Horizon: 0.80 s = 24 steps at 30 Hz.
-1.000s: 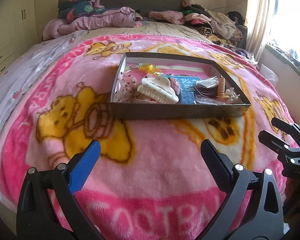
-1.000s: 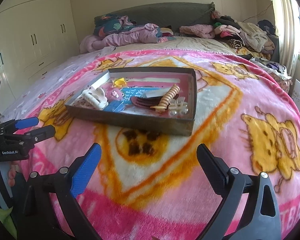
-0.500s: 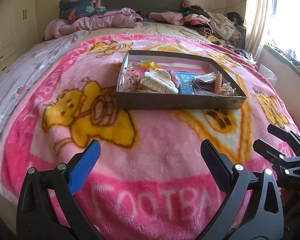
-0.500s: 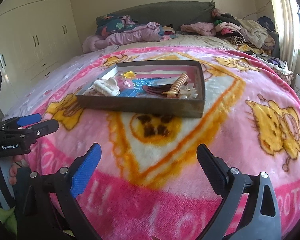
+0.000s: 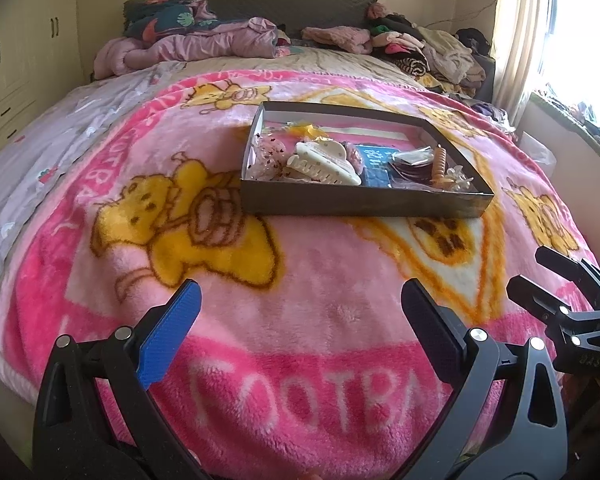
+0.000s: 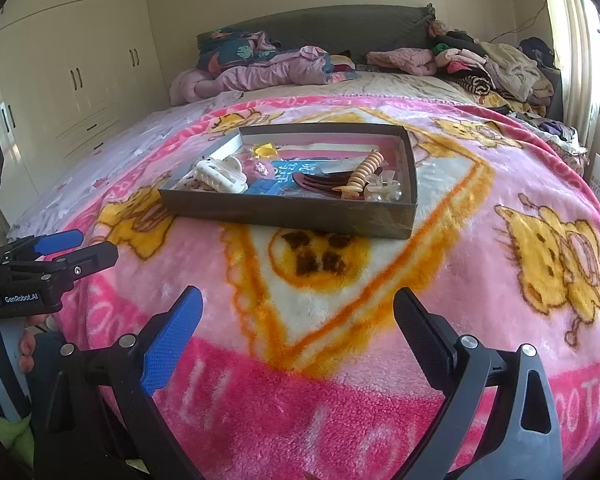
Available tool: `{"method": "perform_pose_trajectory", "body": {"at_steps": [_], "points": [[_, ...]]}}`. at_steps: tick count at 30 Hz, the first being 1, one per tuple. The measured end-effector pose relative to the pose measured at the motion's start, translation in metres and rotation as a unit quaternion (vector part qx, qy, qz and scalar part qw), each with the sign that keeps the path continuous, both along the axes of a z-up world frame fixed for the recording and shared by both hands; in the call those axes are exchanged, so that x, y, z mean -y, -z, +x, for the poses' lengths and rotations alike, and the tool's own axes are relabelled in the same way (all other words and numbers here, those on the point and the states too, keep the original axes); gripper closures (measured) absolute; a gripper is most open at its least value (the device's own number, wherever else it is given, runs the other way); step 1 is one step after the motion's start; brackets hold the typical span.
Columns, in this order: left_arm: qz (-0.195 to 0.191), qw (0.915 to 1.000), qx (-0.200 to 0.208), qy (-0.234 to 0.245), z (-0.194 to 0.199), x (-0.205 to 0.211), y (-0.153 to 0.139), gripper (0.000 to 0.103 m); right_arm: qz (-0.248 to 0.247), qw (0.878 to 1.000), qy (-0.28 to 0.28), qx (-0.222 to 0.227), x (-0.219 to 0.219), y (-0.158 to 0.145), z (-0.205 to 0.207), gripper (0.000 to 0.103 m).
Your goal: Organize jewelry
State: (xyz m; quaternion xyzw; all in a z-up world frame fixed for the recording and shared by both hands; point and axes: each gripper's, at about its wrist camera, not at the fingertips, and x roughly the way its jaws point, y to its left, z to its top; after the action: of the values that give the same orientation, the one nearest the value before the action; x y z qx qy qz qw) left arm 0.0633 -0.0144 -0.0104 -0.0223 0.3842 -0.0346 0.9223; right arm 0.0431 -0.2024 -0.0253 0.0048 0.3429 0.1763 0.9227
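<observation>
1. Left gripper (image 5: 300, 300) is hovering over the pink blanket (image 5: 320, 280), jaws spread wide, gripping nothing.
2. Shallow dark box (image 5: 364, 204) is sitting on the blanket, well ahead of the gripper.
3. White hair claw (image 5: 324, 162) is lying inside the box, left of a blue card (image 5: 376, 164); an orange spiral clip (image 5: 440, 162) is leaning near the right end.
4. Right gripper (image 5: 540, 276) is showing at the right edge, jaws apart.

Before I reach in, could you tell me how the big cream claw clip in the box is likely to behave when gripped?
The cream claw clip looks like rigid, glossy plastic, so it may slip between flat pads. It lies loosely atop other pieces in the box, so it would probably lift free easily. Its toothed, curved shape suggests it could twist unless pinched across the body.
</observation>
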Motion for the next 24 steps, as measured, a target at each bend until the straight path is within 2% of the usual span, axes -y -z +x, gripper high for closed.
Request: {"method": "perform_pose_trajectory", "body": {"at_steps": [24], "points": [[0.003,1.0,-0.001,-0.004,0.0013,-0.0008,-0.0013,0.011,0.001,1.0,0.0,0.001,-0.0001,-0.0001,-0.0007,0.009]]}}
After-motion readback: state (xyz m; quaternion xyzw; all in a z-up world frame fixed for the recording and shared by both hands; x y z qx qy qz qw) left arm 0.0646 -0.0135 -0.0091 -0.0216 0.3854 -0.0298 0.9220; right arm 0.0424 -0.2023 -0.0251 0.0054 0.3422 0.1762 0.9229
